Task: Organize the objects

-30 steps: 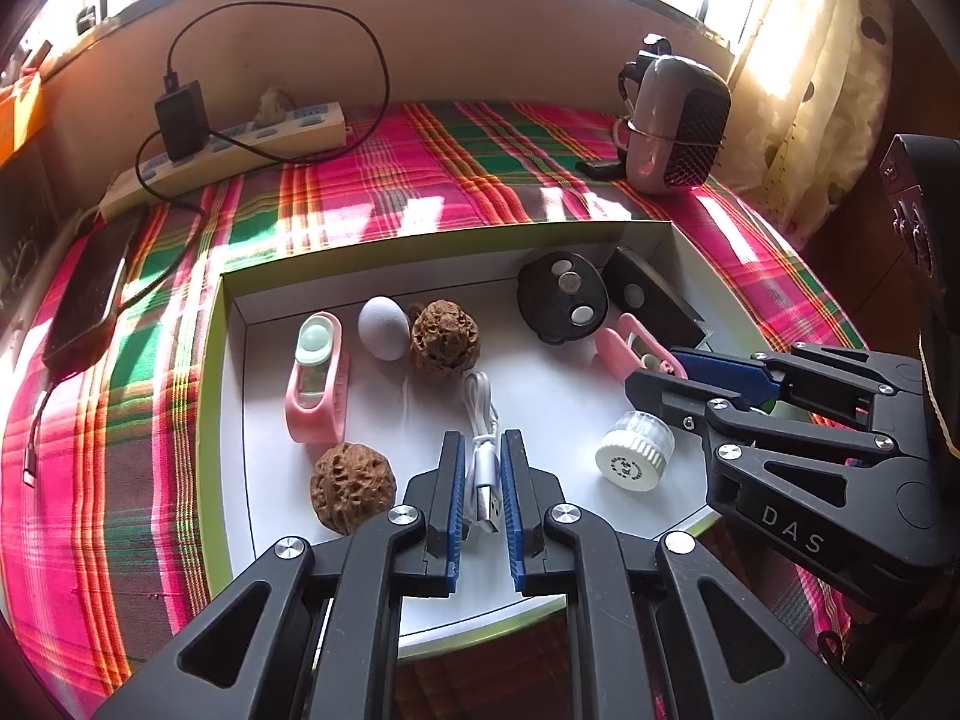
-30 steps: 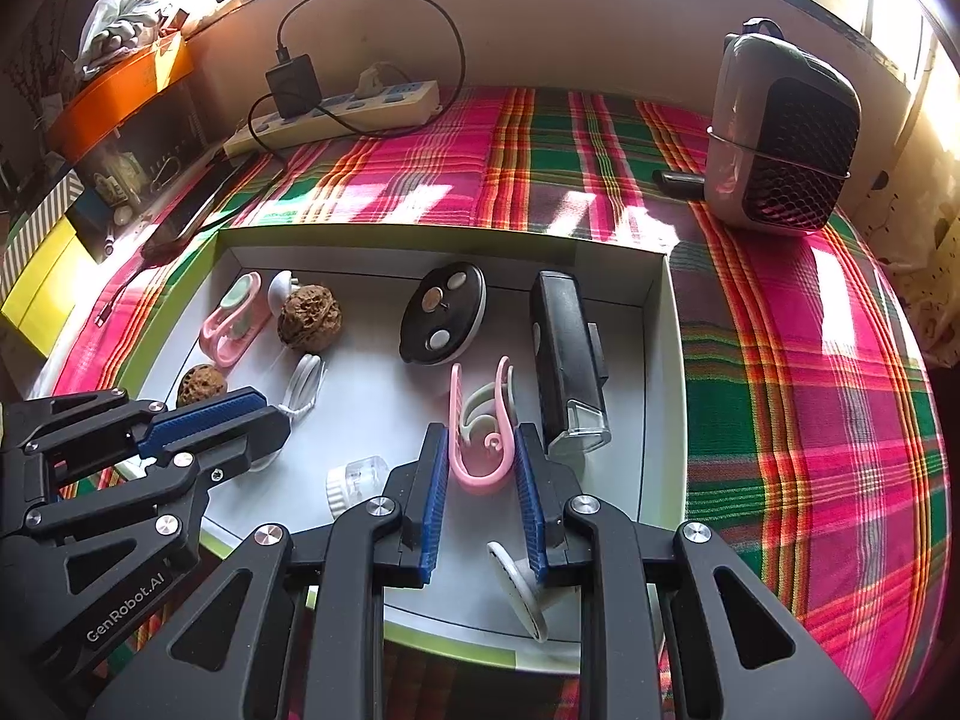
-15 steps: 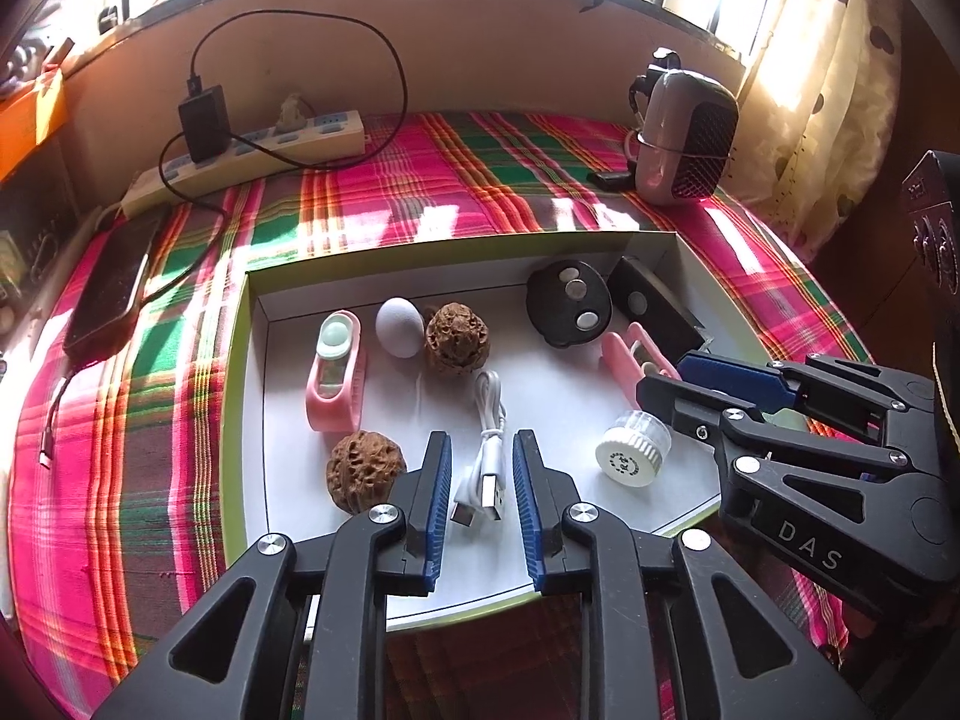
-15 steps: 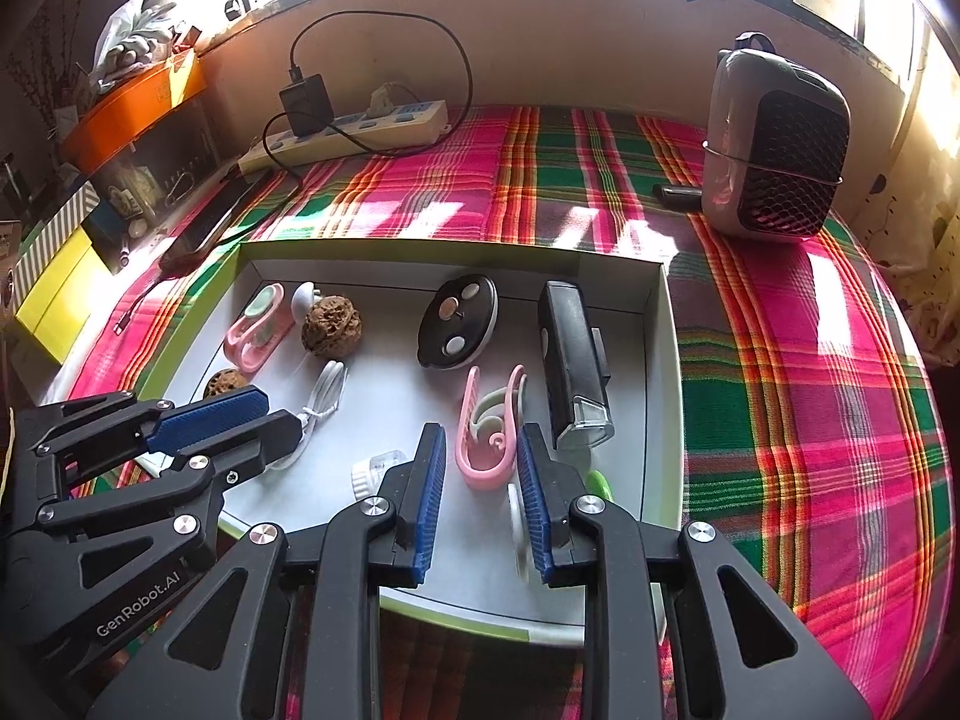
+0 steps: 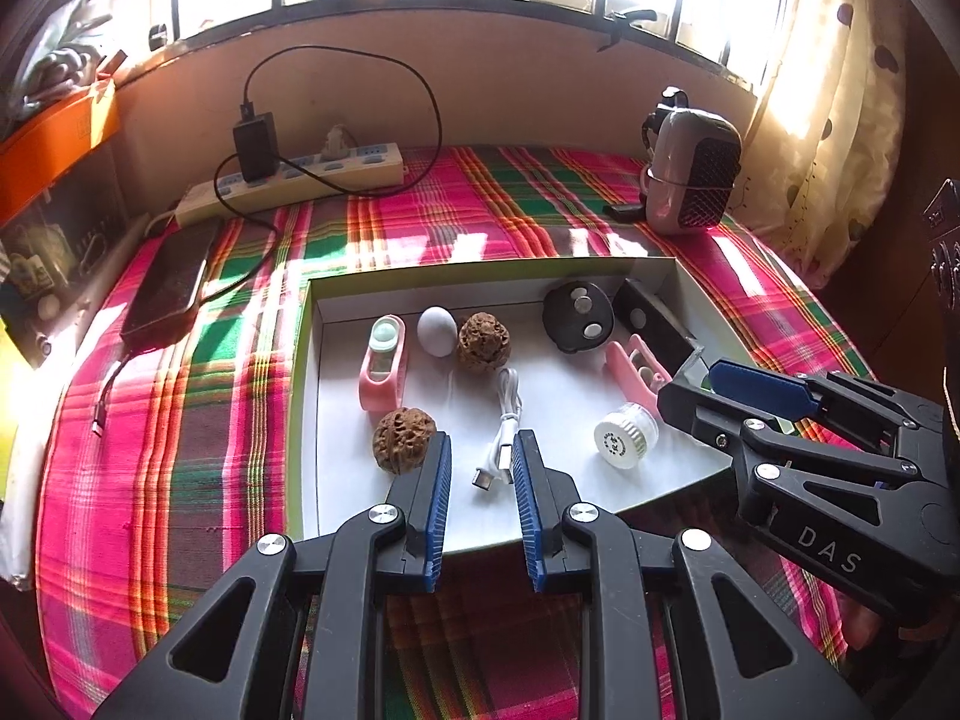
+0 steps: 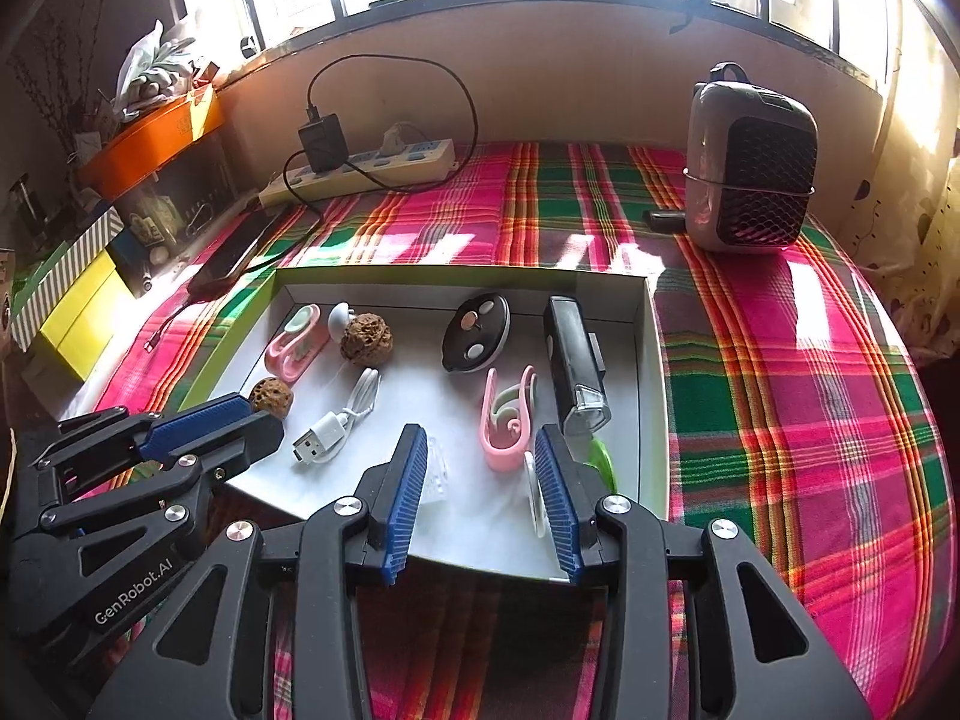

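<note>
A shallow white tray (image 5: 312,396) with a green rim sits on the plaid cloth and holds small objects: two walnuts (image 5: 403,439), a white egg (image 5: 436,330), a pink holder (image 5: 381,371), a white USB cable (image 5: 503,432), a black round disc (image 5: 577,318), a pink clip (image 6: 509,420), a black bike light (image 6: 573,363) and a white jar (image 5: 624,437). My left gripper (image 5: 480,504) is open and empty above the tray's near edge, over the cable's plug. My right gripper (image 6: 483,492) is open and empty above the near right part of the tray.
A power strip (image 5: 288,183) with a black charger and cable lies at the back. A phone (image 5: 171,282) lies at left. A small heater (image 6: 750,159) stands back right. Orange and yellow boxes (image 6: 78,306) crowd the left side.
Both grippers have pulled back and risen from the tray. Both have opened wider. The cable and the pink clip lie where they were.
</note>
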The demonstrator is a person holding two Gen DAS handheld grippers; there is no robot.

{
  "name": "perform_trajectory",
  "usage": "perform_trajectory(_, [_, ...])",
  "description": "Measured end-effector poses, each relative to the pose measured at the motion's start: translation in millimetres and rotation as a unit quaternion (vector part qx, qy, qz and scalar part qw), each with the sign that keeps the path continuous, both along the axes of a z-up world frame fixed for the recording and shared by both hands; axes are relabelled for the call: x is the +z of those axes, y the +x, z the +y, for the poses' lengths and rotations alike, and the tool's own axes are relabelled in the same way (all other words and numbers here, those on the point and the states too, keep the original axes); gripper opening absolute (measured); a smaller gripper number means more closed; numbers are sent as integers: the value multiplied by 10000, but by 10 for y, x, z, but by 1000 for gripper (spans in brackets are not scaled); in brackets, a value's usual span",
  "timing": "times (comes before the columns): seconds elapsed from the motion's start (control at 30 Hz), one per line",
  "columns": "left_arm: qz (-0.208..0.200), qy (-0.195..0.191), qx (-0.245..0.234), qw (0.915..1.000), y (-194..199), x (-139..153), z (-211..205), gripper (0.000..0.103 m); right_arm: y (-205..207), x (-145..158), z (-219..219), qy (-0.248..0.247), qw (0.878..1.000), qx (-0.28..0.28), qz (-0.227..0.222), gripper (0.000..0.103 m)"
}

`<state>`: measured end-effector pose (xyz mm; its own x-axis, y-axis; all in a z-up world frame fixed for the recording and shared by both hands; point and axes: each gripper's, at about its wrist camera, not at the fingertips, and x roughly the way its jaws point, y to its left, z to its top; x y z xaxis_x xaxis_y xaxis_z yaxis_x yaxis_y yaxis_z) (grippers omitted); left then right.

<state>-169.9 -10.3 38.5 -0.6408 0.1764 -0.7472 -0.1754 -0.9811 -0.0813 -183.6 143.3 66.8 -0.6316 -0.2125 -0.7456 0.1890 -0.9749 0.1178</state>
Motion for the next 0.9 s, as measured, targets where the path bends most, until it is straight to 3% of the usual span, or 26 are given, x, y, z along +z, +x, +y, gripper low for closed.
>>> perform_trajectory(0.37, [116, -41, 170, 9998, 290, 43, -18, 19, 282, 85, 12, 49, 9996, -65, 265, 40])
perform_trajectory(0.9, [-25, -306, 421, 9986, 621, -117, -74, 19, 593, -90, 61, 256, 9996, -58, 117, 45])
